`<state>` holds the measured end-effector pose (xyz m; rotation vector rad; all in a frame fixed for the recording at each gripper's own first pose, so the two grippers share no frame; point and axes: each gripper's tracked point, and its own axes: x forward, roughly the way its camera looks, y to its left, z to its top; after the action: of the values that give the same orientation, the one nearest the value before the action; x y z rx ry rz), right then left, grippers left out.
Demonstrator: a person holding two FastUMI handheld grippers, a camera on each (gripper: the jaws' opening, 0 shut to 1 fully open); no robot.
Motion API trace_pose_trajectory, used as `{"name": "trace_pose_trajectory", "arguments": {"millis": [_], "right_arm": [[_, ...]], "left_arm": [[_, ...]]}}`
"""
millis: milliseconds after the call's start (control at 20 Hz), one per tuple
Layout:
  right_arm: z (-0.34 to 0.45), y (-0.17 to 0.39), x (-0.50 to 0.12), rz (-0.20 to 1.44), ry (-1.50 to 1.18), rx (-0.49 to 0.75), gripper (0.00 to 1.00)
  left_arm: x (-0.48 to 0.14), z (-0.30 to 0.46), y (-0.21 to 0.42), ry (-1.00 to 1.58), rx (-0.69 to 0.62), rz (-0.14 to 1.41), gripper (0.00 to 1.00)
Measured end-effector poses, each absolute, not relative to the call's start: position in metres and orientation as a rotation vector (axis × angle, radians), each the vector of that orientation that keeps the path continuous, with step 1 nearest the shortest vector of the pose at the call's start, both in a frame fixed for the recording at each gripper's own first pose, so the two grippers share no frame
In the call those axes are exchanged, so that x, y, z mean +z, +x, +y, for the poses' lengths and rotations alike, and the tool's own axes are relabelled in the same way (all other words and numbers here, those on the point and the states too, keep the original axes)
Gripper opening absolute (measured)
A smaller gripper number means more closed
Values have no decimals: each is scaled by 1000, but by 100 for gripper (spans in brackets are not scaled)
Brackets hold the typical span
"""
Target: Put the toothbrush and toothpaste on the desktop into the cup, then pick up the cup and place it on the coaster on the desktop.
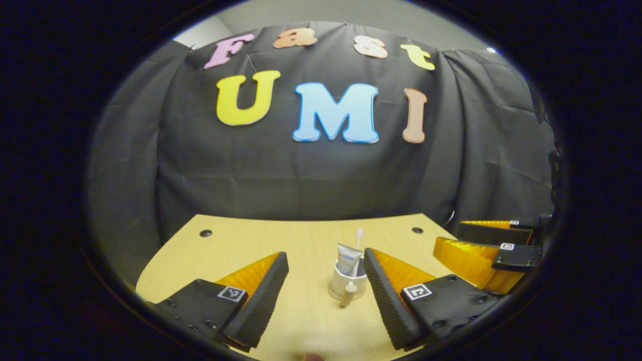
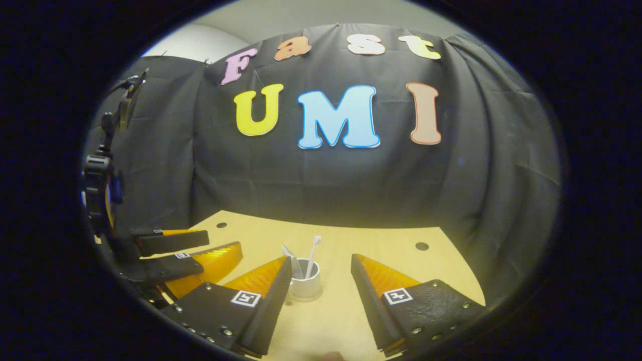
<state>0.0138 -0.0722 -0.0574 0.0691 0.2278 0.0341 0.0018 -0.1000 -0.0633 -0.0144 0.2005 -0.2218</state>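
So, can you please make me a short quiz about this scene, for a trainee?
1. True or false: the right gripper grips the toothbrush.
2. Where is the toothpaste? A: in the cup. B: beside it. C: under it.
3. The left gripper: open or shut?

Key: 1. False; the toothbrush stands in the cup and the right gripper is open. 2. A. 3. Open.
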Motion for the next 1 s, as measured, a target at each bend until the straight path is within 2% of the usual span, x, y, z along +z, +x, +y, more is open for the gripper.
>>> {"name": "trace_pose_trajectory", "arguments": {"millis": [200, 250, 300, 350, 400, 450, 500, 550, 700, 750, 850, 950, 1000], "right_arm": [[-64, 5, -33, 136, 21, -8, 74], [-60, 4, -33, 123, 13, -15, 94], [-55, 3, -30, 108, 11, -14, 100], [-50, 3, -27, 99, 7, -16, 97], [-47, 2, -25, 92, -1, -20, 97], [-43, 1, -21, 83, -9, -21, 97], [-39, 0, -17, 78, -14, -24, 97], [-36, -1, -16, 71, -17, -23, 97], [-31, -4, -10, 62, -20, -26, 97], [-30, -4, -9, 60, -14, -24, 97], [-30, -6, -6, 55, -2, -26, 97], [-32, -9, -3, 51, 5, -30, 97], [-34, -11, -1, 48, 8, -35, 97]], "left_arm": [[-32, -70, -20, -34, -202, 62, 97], [-26, -65, -23, -37, -199, 49, 96], [-12, -65, -33, -41, -195, 35, 96], [-3, -62, -43, -44, -190, 28, 100], [1, -56, -46, -47, -180, 19, 92], [4, -50, -49, -51, -176, 9, 92], [8, -45, -51, -56, -169, 0, 100], [11, -41, -52, -58, -165, -9, 96], [17, -33, -52, -55, -152, -25, 96], [18, -33, -52, -52, -152, -28, 92], [20, -33, -53, -41, -147, -37, 100], [19, -34, -55, -35, -141, -40, 92], [18, -34, -55, -33, -138, -40, 96]]}}
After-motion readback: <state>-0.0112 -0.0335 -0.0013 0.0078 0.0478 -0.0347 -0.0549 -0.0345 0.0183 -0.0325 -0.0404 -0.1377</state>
